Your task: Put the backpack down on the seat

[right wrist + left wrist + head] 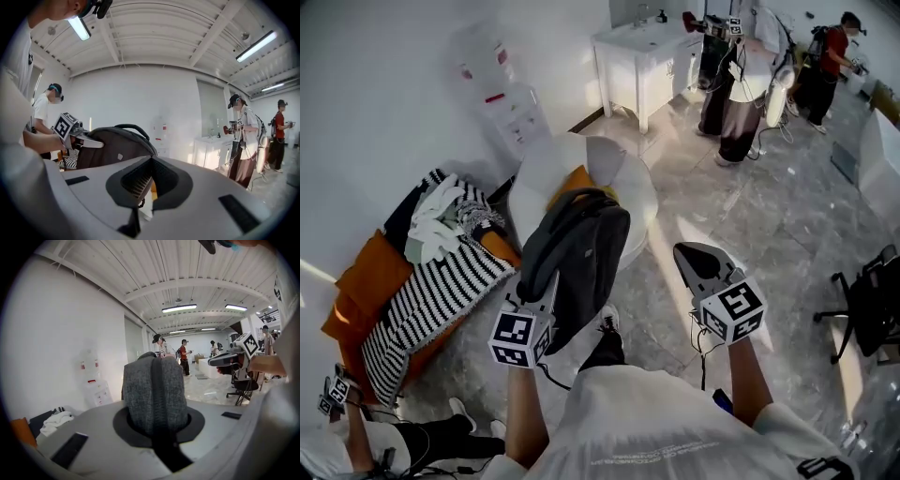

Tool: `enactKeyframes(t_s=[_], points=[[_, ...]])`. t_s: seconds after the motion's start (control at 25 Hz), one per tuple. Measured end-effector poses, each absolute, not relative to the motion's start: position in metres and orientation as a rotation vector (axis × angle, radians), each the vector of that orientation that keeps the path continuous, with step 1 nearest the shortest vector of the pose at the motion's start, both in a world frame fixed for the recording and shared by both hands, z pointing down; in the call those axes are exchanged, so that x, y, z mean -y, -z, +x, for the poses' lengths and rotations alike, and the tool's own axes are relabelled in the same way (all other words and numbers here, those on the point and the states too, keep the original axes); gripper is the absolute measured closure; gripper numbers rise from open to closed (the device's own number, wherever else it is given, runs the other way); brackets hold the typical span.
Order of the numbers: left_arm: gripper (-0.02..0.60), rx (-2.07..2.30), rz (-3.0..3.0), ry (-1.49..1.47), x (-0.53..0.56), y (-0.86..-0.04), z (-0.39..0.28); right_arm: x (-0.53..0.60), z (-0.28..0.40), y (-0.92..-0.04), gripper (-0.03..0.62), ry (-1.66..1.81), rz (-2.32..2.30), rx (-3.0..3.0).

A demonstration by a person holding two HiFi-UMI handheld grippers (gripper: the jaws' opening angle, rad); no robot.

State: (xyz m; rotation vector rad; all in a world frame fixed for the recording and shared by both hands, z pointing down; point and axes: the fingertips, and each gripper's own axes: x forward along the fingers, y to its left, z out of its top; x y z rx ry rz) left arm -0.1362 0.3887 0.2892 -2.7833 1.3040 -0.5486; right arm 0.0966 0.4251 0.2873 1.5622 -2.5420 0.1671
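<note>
your backpack (581, 246) is matt grey cloth with a coarse, rough weave; the seat (630, 187) looks smooth, white and hard; the floor (750, 225) under you is glossy marbled stone.

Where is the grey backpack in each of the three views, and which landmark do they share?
Head view: centre, backpack held by the left gripper.
Left gripper view: centre, its grey fabric between the jaws.
Right gripper view: left of centre.
Shared landmark: the white dispenser with red marks at the wall.

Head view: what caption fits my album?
Left tongs hold a dark grey backpack by the white seat; right tongs are empty.
</note>
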Motion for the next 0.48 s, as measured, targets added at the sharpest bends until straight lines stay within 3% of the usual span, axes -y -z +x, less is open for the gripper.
enactKeyframes(t_s=[0.48], points=[[0.52, -1.247, -2.842, 0.554, -0.276, -0.284, -0.13, -0.316, 0.09, -0.274, 0.592, -0.204, 1.596, 2.537]])
